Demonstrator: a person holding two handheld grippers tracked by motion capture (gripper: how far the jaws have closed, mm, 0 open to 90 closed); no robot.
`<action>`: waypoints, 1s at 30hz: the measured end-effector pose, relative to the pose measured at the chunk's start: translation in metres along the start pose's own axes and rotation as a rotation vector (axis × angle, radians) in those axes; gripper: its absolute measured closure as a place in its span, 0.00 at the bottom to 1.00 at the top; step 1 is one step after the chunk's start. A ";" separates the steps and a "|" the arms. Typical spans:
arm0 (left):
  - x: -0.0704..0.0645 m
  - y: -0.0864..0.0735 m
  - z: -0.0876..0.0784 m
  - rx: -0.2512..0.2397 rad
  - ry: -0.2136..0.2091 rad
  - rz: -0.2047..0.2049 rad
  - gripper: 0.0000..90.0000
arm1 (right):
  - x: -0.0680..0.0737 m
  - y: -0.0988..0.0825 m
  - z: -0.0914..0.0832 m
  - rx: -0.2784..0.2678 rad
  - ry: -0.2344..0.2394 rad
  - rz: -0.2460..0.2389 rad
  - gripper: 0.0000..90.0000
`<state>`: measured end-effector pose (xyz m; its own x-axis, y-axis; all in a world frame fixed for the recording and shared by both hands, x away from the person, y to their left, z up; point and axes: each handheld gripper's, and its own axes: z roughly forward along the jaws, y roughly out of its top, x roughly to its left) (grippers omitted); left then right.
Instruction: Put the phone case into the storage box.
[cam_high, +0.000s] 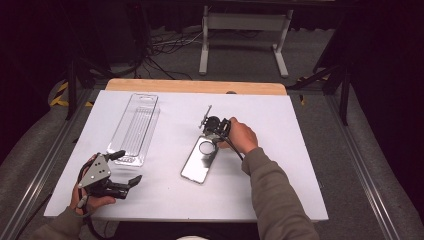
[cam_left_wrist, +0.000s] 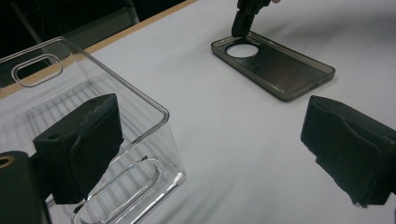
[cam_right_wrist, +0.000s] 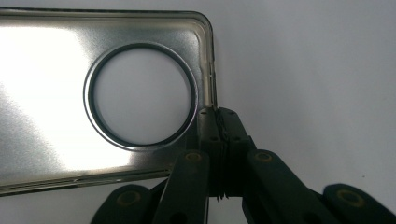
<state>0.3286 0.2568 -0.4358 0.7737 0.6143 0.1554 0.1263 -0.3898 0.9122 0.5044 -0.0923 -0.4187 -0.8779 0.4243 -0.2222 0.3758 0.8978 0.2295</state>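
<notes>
while one phone case (cam_high: 199, 160) lies flat, right gripper (cam_right_wrist: 218, 116) pinching its rim — one clear tray (cam_high: 135, 128)

high view overhead, gripper views close, all share phone case (cam_high: 200, 160)

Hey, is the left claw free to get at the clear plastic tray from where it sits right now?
Probably yes. The left claw is open and holds nothing, and the clear plastic tray lies right beside it with bare white table between. The right claw is off at the phone case, out of the way.
</notes>
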 end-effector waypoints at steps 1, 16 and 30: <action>0.000 0.000 0.000 0.005 0.005 -0.001 0.07 | 0.001 0.000 -0.001 -0.008 -0.012 -0.007 1.00; 0.007 0.011 0.000 -0.016 0.032 -0.059 0.09 | 0.033 -0.022 -0.048 -0.277 -0.254 -0.056 1.00; 0.011 0.054 0.018 -0.026 0.010 -0.054 0.10 | 0.059 -0.044 -0.079 -0.468 -0.385 -0.053 1.00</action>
<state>0.3549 0.2300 -0.3914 0.7600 0.6407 0.1090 0.1517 -0.3379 0.9289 0.4127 -0.1159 -0.3668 -0.6886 0.4711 -0.5513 0.0874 0.8086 0.5819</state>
